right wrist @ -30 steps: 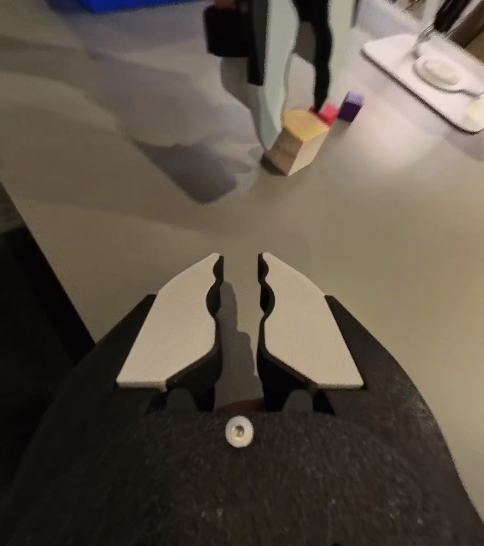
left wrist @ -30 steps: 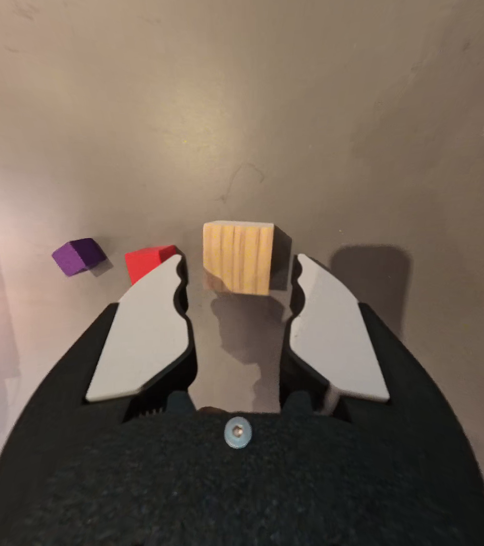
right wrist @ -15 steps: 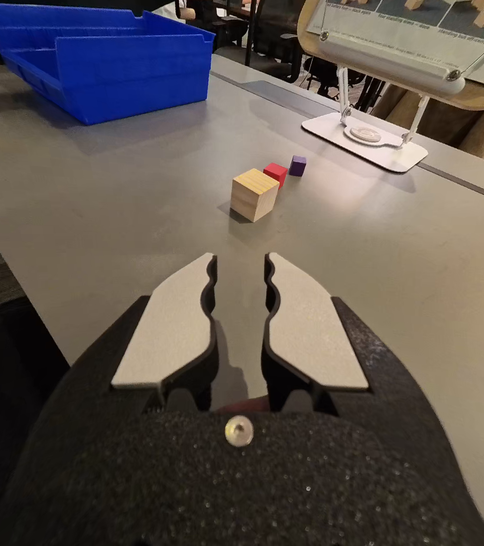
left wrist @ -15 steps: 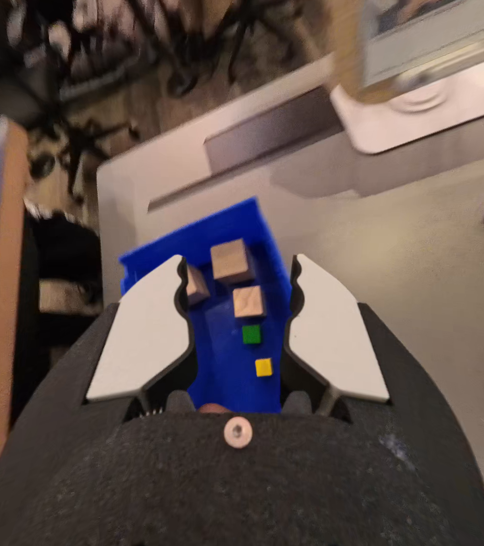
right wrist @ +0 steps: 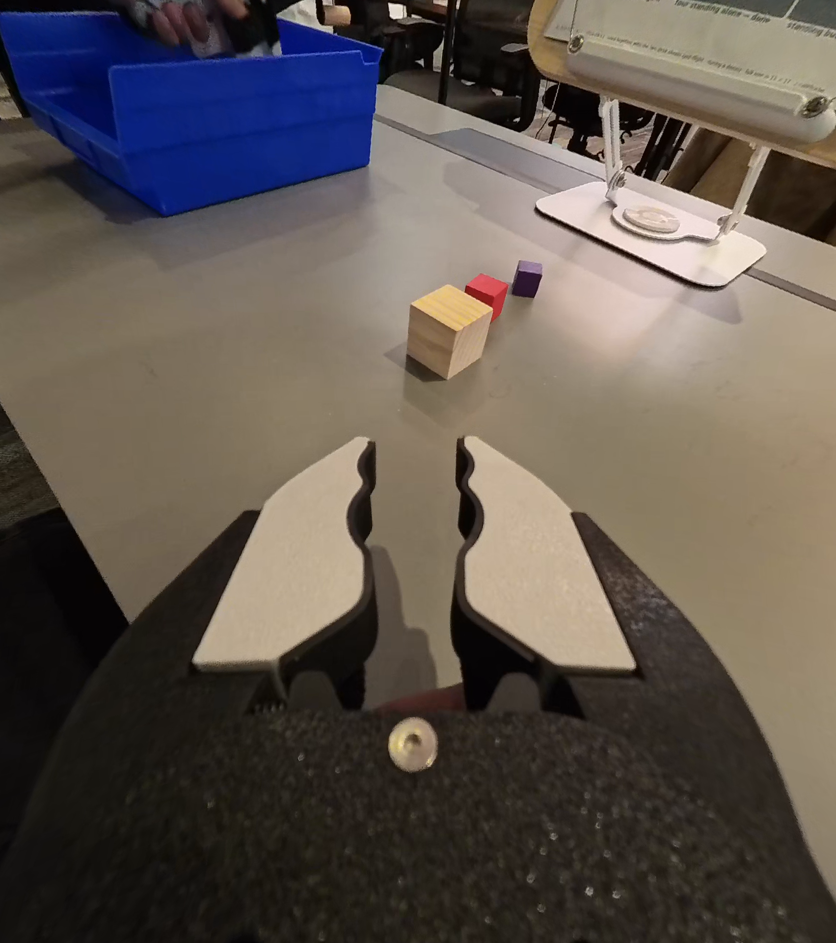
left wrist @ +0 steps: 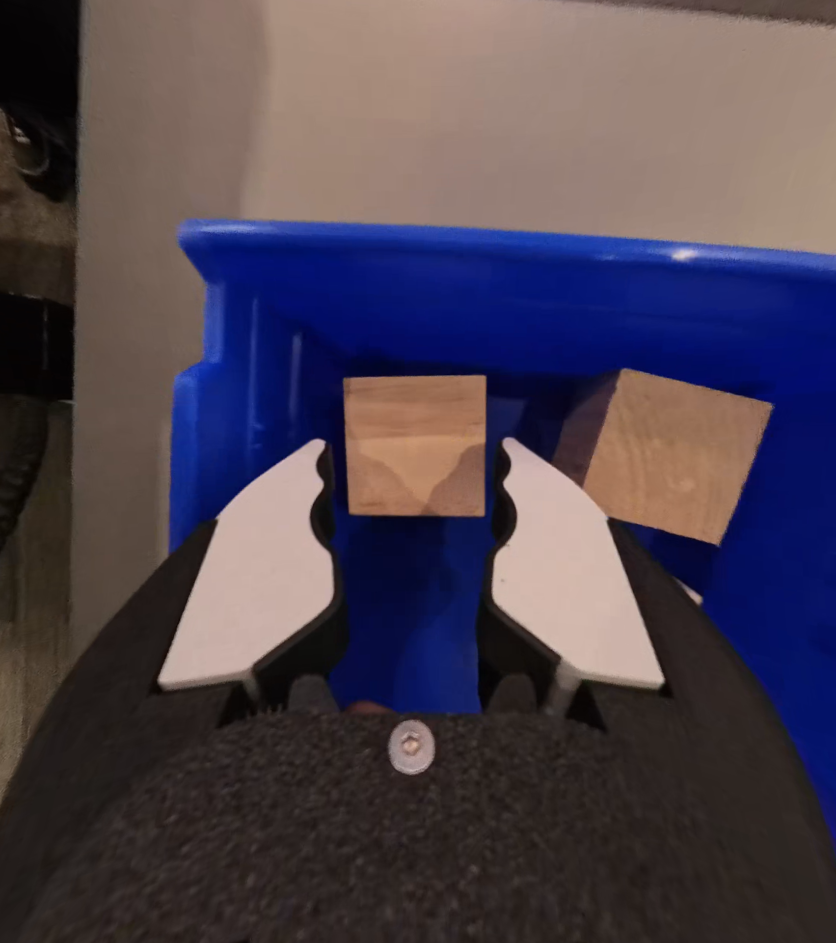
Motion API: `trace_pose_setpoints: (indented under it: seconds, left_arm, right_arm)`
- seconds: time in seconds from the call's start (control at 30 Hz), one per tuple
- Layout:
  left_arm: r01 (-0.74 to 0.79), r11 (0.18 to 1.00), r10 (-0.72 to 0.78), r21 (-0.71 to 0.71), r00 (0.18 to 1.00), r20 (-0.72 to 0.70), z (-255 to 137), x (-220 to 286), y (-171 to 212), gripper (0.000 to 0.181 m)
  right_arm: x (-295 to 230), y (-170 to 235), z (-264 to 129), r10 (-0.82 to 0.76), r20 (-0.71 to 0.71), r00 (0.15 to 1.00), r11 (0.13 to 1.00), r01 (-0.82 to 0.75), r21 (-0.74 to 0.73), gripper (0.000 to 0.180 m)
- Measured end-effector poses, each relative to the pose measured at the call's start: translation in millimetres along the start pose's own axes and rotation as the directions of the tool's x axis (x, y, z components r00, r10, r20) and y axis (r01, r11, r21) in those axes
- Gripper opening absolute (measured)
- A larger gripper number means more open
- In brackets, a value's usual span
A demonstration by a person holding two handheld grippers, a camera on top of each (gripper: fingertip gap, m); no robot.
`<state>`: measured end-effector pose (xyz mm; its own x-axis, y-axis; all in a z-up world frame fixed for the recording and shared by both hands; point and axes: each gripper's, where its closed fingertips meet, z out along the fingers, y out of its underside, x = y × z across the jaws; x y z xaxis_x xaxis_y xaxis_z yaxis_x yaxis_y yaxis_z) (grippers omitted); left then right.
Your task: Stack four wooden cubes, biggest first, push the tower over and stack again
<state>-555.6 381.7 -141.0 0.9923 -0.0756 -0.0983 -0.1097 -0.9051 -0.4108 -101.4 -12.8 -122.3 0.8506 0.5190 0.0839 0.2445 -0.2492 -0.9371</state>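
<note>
My left gripper [left wrist: 413,449] is open inside the blue bin [left wrist: 456,270], its tips on either side of a plain wooden cube [left wrist: 414,418], apart from it. A larger wooden cube [left wrist: 660,454] lies tilted to its right in the bin. In the right wrist view a big light wooden cube [right wrist: 449,330] stands on the grey table [right wrist: 201,388], with a red cube [right wrist: 487,292] touching behind it and a purple cube [right wrist: 527,278] a little farther. My right gripper [right wrist: 415,444] is open and empty, low over the table short of the big cube.
The blue bin [right wrist: 232,127] sits at the table's far left; a hand [right wrist: 186,20] with the left gripper reaches into it. A white stand [right wrist: 660,229] holding a board is at the far right. The table's left edge [right wrist: 18,423] drops to carpet. Across from one pair of fingers to the other is roughly 60 cm.
My left gripper swung away from the big cube on the table to the blue bin and now straddles a wooden cube there. My right gripper stayed put and opened slightly.
</note>
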Motion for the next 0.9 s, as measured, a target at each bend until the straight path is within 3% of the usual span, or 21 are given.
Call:
trace_pose_setpoints:
  seconds: [0.13, 0.3, 0.4, 0.5, 0.6, 0.7, 0.8, 0.9]
  left_arm:
    - [-0.021, 0.998, 0.021, -0.058, 1.000, -0.008, 21, 1, 6, 0.061]
    - [-0.063, 0.997, 0.063, -0.040, 0.998, 0.003, 12, 1, 1, 0.061]
    - [-0.133, 0.990, 0.136, 0.044, 0.988, -0.074, -28, 18, -11, 0.061]
    - [-0.297, 0.923, 0.331, 0.244, 0.937, -0.113, -103, 58, -28, 0.061]
    - [-0.486, 0.746, 0.604, 0.456, 0.781, -0.155, -184, 138, -10, 0.061]
    - [-0.681, 0.443, 0.878, 0.583, 0.463, -0.126, -235, 231, 59, 0.060]
    - [-0.763, 0.263, 0.965, 0.590, 0.223, -0.141, -242, 304, 137, 0.060]
    - [-0.815, 0.127, 0.990, 0.566, 0.065, -0.129, -225, 354, 197, 0.060]
  right_arm:
    - [-1, 2, 2, -0.003, 0.006, 1.000, 1.000, 0.003, -0.017, 0.029]
    - [-1, 1, 1, -0.005, 0.003, 1.000, 1.000, 0.005, -0.010, 0.028]
    - [-1, 1, 1, -0.006, 0.004, 1.000, 1.000, 0.006, -0.008, 0.028]
    - [-1, 1, 1, -0.008, 0.005, 1.000, 1.000, 0.008, -0.012, 0.028]
    - [-1, 1, 1, -0.010, 0.003, 1.000, 1.000, 0.010, -0.009, 0.028]
    - [-1, 0, 0, -0.014, -0.004, 1.000, 1.000, 0.014, -0.002, 0.028]
    - [-1, 0, 0, -0.017, -0.009, 1.000, 1.000, 0.017, -0.001, 0.028]
    - [0, 0, 0, -0.013, -0.008, 1.000, 1.000, 0.013, 0.001, 0.028]
